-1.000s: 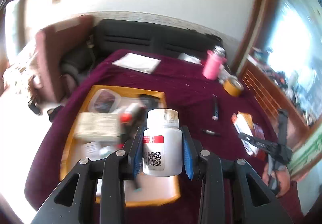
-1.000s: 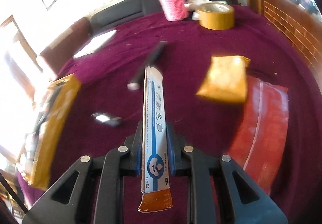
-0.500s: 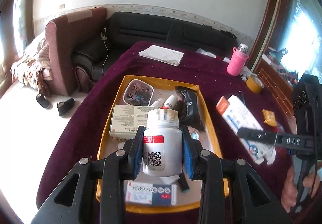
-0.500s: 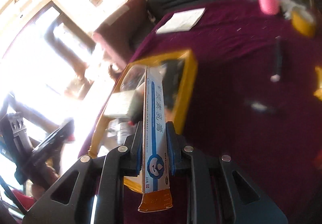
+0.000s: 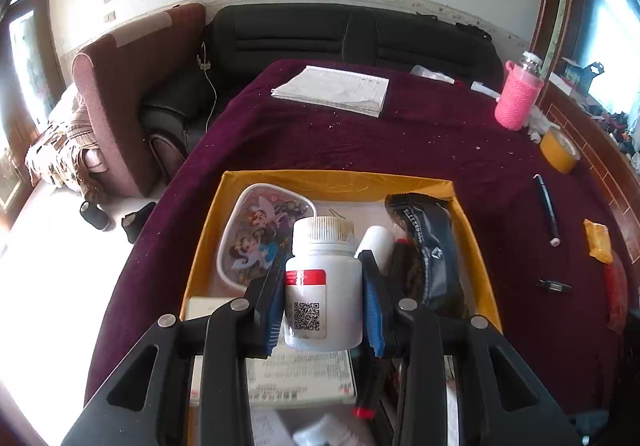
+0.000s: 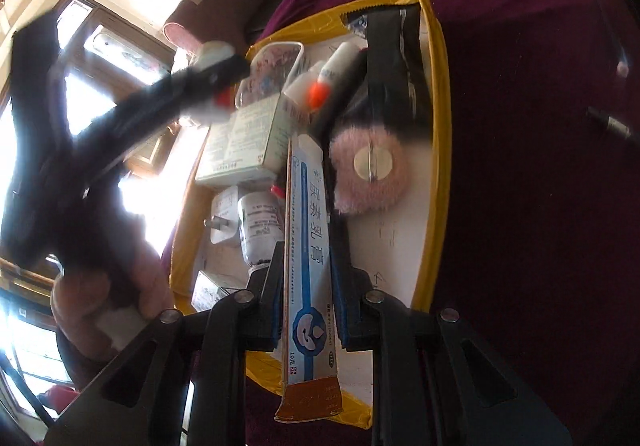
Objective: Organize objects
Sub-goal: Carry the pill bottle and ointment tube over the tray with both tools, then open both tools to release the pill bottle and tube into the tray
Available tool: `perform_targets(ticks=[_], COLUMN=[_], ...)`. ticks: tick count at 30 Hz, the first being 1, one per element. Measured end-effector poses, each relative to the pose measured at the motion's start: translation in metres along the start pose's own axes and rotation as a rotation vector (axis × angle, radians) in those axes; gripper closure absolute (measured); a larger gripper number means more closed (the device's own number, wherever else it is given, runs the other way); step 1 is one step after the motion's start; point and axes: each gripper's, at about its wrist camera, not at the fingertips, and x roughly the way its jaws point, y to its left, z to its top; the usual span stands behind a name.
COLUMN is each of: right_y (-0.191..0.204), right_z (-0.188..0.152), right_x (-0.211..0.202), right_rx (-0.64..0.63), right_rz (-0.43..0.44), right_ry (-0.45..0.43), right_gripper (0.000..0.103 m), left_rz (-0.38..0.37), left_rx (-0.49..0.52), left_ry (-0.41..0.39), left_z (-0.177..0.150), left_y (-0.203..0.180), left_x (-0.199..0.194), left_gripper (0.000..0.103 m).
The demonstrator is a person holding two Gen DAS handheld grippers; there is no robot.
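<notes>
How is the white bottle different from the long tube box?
The white bottle is round and stubby with a ribbed cap; the tube box is long, flat and thin. The bottle bears a red band and a square code; the box has blue print. The left gripper holds the bottle, the right gripper the box. Both hang over the yellow tray.

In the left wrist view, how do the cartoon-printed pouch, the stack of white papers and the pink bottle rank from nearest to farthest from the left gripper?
From the left gripper:
1. Cartoon-printed pouch, in the yellow tray, just left of the fingers.
2. Stack of white papers, on the far part of the cloth, straight ahead.
3. Pink bottle, at the far right corner.
</notes>
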Motion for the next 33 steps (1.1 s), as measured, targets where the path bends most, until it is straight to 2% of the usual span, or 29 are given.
perform_targets(ticks=[8, 12, 22, 25, 27, 29, 33], right_y=[0.017, 0.029, 0.041, 0.043, 0.039, 0.036, 0.031], right_z=[-0.012, -0.018, -0.032, -0.026, -0.025, -0.017, -0.005], right_x=[0.017, 0.023, 0.031, 0.031, 0.031, 0.031, 0.019], right_rx=[-0.131, -0.225, -0.368, -0.388, -0.392, -0.388, -0.377], right_rz=[-0.137, -0.224, -0.341, -0.361, -0.363, -0.356, -0.333], right_ry=[-0.007, -0.032, -0.064, -0.064, -0.06, -0.069, -0.121], right_gripper=[0.085, 0.085, 0.083, 0.08, 0.075, 0.066, 0.062], left_rz=[0.013, 0.023, 0.042, 0.039, 0.039, 0.036, 0.054], left_rx=[0.005, 0.017, 0.02, 0.033, 0.04, 0.04, 0.036], left_ry=[0.036, 0.032, 0.024, 0.022, 0.016, 0.007, -0.026], left_z=[0.001, 0.003, 0.007, 0.009, 0.01, 0.012, 0.017], left_y=[-0.007, -0.012, -0.015, -0.017, -0.019, -0.019, -0.018], left_x=[0.029, 0.033, 0.031, 0.028, 0.024, 0.019, 0.003], left_gripper=[0.073, 0.073, 0.072, 0.068, 0.054, 0.048, 0.047])
